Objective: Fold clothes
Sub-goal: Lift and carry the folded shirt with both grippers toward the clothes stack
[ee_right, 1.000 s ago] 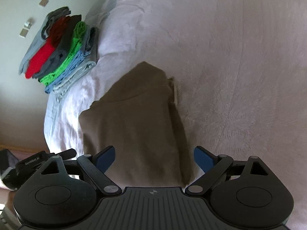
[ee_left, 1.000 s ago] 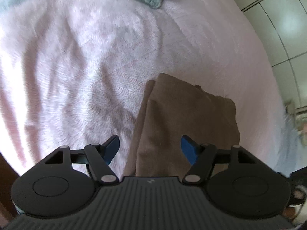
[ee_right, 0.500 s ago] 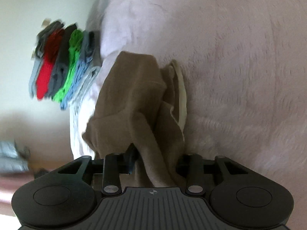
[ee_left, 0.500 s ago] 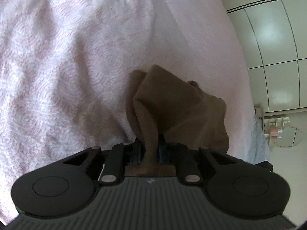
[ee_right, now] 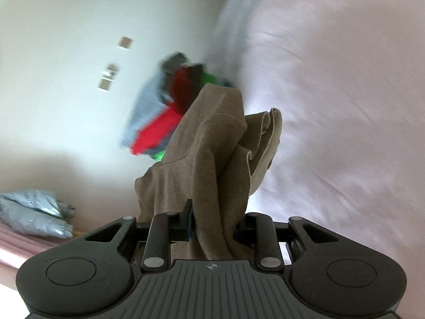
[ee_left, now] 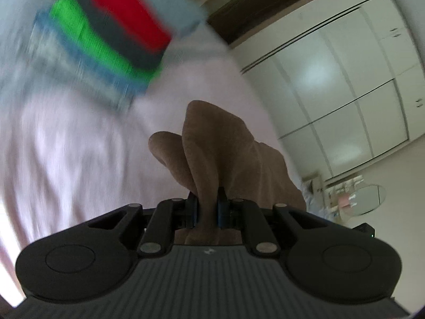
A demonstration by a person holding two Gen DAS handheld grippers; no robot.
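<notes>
Above pink bed (ee_left: 66, 159): your left hand-held gripper (ee_left: 207, 210) and right hand-held gripper (ee_right: 212, 222) both clamp brown garment (ee_right: 209, 143); folded stack (ee_left: 106, 34) far left.

Folded garment (ee_left: 228, 156) clamped in left tool (ee_left: 207, 208), bunched ahead over bed (ee_left: 66, 159). Clothes stack (ee_left: 106, 37) on bed, far left. Wardrobe (ee_left: 345, 85) right, beyond bed. In right wrist view, garment (ee_right: 209, 154) in right tool (ee_right: 212, 220); stack (ee_right: 164, 111) behind garment, bed (ee_right: 345, 106) right.

One brown garment (ee_left: 228, 154), bunched. One stack of folded clothes (ee_left: 106, 40) with about six coloured layers, blurred. One bed (ee_right: 345, 106). Two tools: left tool (ee_left: 207, 207), right tool (ee_right: 212, 223). Three small wall plates (ee_right: 109, 73).
</notes>
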